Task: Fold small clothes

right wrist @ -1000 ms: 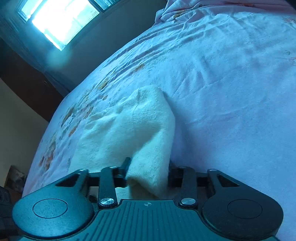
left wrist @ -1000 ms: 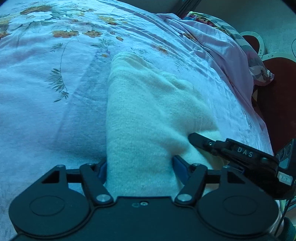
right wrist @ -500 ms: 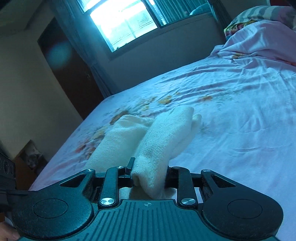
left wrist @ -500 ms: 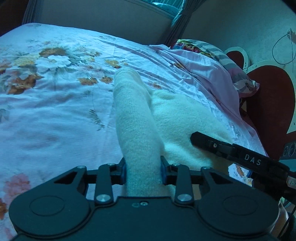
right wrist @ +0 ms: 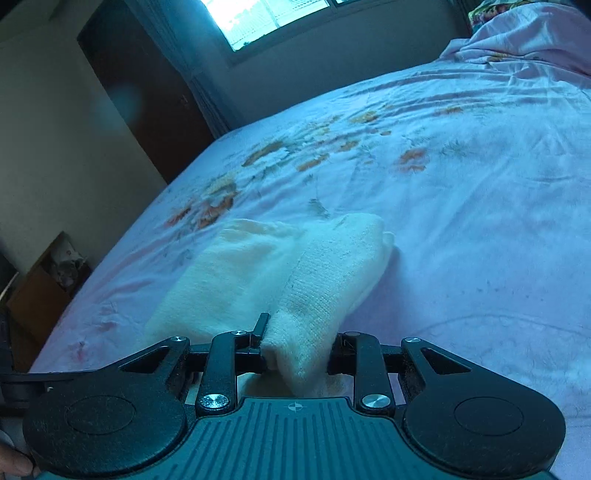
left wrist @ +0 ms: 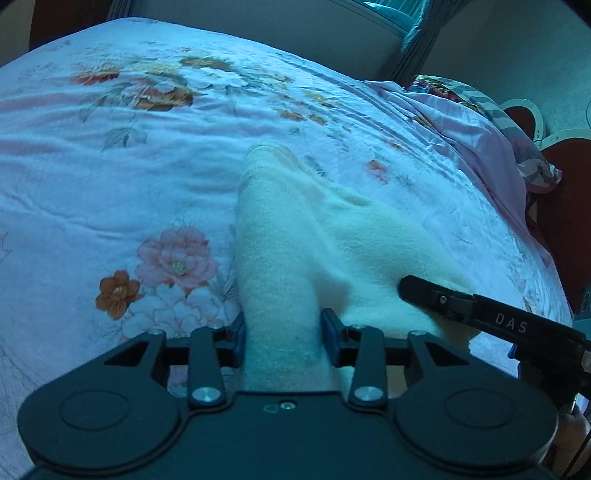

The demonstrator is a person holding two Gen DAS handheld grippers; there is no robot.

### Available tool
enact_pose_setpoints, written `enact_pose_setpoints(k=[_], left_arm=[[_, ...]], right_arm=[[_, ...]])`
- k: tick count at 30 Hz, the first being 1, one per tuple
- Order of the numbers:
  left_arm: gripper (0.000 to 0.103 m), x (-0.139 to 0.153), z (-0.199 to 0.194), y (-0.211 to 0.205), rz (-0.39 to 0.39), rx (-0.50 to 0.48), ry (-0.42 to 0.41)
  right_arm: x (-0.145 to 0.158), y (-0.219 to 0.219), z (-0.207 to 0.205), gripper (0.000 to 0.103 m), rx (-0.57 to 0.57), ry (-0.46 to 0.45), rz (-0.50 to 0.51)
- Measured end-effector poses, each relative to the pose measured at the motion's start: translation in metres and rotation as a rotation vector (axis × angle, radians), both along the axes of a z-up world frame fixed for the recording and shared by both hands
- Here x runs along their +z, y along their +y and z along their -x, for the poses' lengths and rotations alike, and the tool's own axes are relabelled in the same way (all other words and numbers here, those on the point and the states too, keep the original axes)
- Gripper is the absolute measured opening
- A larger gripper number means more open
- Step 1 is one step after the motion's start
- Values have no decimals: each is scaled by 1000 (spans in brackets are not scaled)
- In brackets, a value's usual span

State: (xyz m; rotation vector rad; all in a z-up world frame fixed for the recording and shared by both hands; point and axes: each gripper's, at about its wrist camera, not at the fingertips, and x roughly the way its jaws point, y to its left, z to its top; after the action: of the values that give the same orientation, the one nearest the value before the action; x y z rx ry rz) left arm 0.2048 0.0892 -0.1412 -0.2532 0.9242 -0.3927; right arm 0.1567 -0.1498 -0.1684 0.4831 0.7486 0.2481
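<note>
My left claw (left wrist: 282, 341) has a thick bunched fold of the cream knit garment (left wrist: 314, 236) between its two blue pads (left wrist: 330, 338). Its jaws are opening at this moment, yet both pads press against the cloth on either side, so it is grasping that fold. My right claw (right wrist: 297, 349) is clenched on another bunched edge of the same garment (right wrist: 321, 284), the cloth filling the narrow gap and bulging out past the fingers.

Counting what I can see: one garment, two claws, one bed (left wrist: 110, 177). In the left wrist view the right claw's dark finger (left wrist: 424, 293) comes in from four o'clock, its tip resting against the cream cloth.

The garment is a small, pale cream, fuzzy knit piece. It lies on the bed's floral sheet, pulled up into two ridges where the claws pinch it. In the left wrist view one ridge runs from the claw toward twelve o'clock and ends in a rounded tip on the sheet, with the rest of the cloth spread flatter toward three o'clock. In the right wrist view the held ridge runs toward one o'clock, with a lower, flatter portion beside it at ten o'clock. A faint brownish mark shows on the knit near the right claw.

A heap of pink bedding (left wrist: 476, 125) lies at two o'clock near the head of the bed, well apart from the garment. A window (right wrist: 266, 18) glows at twelve o'clock in the right wrist view.
</note>
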Motion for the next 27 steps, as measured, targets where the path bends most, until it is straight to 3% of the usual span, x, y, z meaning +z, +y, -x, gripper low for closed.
enact_pose_setpoints(k=[1, 2, 3, 4, 8, 12, 15, 18, 19, 21, 27], left_arm=[[46, -3, -1, 3, 9, 12, 12], [52, -3, -2, 4, 4, 19, 19], [63, -1, -2, 2, -21, 28, 19], [68, 3, 1, 1, -70, 39, 3], [66, 33, 20, -3, -208, 68, -126], [66, 56, 36, -19, -237, -1, -209], [65, 48, 43, -36, -242, -56, -183], [65, 21, 41, -46, -301, -62, -119], [65, 16, 42, -47, -322, -65, -115], [65, 20, 46, -46, -325, -60, -120], [67, 37, 61, -36, -331, -43, -117]], right_arm=[[-5, -3, -1, 29, -11, 18, -2], [-7, -5, 0, 39, -21, 27, 13], [-6, -6, 0, 52, -47, 25, 59], [-1, -7, 2, 55, -72, 16, 98], [26, -14, 11, 56, -127, -43, 178], [53, 9, 25, 56, -45, -153, 244], [42, 35, 28, 56, 34, -142, 307], [-2, 42, 16, 56, 82, 34, 358], [-8, 37, 16, 56, 71, 34, 334], [-2, 34, 17, 56, 54, 43, 323], [37, 35, 49, 56, 42, -56, 305]])
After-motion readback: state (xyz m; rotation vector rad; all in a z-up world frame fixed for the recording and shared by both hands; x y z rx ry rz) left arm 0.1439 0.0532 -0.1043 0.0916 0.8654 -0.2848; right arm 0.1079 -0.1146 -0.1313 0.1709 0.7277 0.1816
